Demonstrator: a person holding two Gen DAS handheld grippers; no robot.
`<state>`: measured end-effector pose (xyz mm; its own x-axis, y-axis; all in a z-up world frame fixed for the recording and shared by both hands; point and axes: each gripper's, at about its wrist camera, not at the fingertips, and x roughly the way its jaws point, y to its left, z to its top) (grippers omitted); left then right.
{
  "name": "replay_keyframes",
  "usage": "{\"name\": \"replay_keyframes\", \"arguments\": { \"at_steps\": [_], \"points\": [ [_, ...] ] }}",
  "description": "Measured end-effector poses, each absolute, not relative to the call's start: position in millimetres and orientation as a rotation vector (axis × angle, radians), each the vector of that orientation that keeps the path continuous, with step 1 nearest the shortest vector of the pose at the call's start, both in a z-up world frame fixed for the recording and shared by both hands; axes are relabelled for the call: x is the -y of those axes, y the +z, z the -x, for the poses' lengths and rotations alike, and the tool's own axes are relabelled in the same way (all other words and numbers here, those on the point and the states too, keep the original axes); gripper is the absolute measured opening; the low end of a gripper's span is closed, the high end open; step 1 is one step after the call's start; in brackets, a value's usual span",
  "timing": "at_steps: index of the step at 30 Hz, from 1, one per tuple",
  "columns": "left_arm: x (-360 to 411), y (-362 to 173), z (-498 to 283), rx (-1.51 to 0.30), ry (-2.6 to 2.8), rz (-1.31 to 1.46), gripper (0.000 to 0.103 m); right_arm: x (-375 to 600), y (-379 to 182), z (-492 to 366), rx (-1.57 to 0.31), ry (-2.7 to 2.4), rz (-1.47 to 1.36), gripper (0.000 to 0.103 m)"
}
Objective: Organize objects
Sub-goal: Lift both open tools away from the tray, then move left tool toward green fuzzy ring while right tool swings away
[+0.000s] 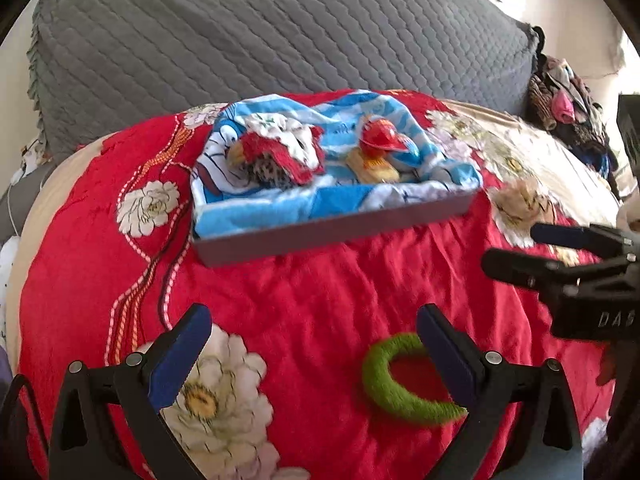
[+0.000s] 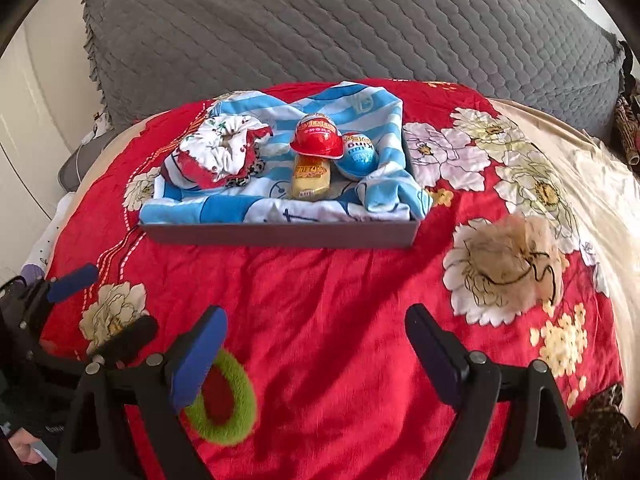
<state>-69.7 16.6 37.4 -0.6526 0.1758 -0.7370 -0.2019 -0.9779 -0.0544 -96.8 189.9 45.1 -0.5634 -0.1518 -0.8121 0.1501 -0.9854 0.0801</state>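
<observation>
A grey tray lined with a blue-striped cloth lies on the red flowered bedspread. In it sit a white-and-red scrunchie, a red-helmet egg, a blue egg and a yellow packet. A green fuzzy ring lies on the bedspread, partly behind one finger in each view. A beige fluffy scrunchie lies right of the tray. My left gripper is open and empty. My right gripper is open and empty.
A grey quilted pillow stands behind the tray. A pile of dark clothes lies at the far right. The bedspread has cream edges; a leopard-print item sits at the lower right.
</observation>
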Motion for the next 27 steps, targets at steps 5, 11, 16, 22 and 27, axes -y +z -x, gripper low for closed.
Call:
{"name": "replay_keyframes", "arguments": {
  "at_steps": [5, 11, 16, 22, 27],
  "points": [
    [-24.8, 38.2, 53.8, -0.093, 2.649, 1.18, 0.102, -192.1, 51.6, 83.3, -0.016, -2.646, -1.35, 0.09],
    [-29.5, 41.4, 44.1, -0.087, 2.641, 1.178, 0.102, -198.9, 56.8, 70.3, -0.012, -2.654, -1.348, 0.091],
    [-32.8, 41.9, 37.5, -0.078, 2.639, 1.176, 0.102, -203.9, 58.8, 58.1, -0.027, -2.661, -1.349, 0.091],
    [-44.8, 40.8, 28.8, -0.094, 2.62, 1.17, 0.102, -214.5, 62.3, 50.3, -0.021, -2.684, -1.343, 0.091],
    [-56.6, 39.0, 24.2, -0.107, 2.603, 1.165, 0.102, -225.1, 64.5, 49.5, 0.007, -2.704, -1.341, 0.091]
  ]
}}
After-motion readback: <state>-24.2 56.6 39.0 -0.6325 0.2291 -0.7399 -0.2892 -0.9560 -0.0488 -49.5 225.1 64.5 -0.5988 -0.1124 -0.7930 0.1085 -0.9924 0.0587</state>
